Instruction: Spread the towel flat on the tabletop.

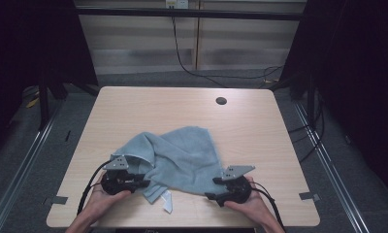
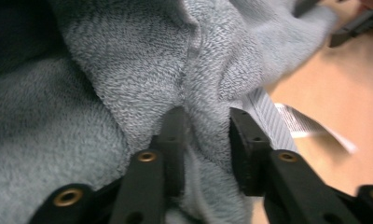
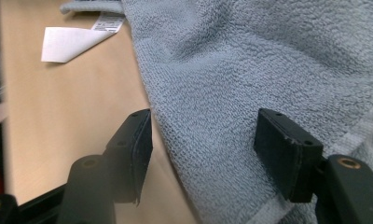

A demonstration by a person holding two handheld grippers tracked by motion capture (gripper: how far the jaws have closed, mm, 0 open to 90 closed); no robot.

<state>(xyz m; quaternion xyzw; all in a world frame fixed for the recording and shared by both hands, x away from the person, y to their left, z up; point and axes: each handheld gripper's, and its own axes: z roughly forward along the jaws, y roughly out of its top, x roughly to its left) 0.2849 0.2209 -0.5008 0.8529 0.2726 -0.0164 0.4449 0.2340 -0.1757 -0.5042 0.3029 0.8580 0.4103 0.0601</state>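
Left hand-held gripper [image 2: 205, 135] pinches a fold of the towel [image 1: 182, 155]; right hand-held gripper [image 3: 203, 158] stands wide, its jaws astride the towel's edge on the table [image 1: 260, 126].

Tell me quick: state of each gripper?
Left gripper: closed on a fold of the grey towel.
Right gripper: open, straddling the towel's edge, holding nothing.

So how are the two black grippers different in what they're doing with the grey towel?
The left gripper has a bunched fold of the towel between its jaws; the right gripper stands wide over a flat edge, pinching nothing. The left works at the towel's crumpled near-left part, the right at its smoother right edge. Both are hand-held, black and two-jawed.
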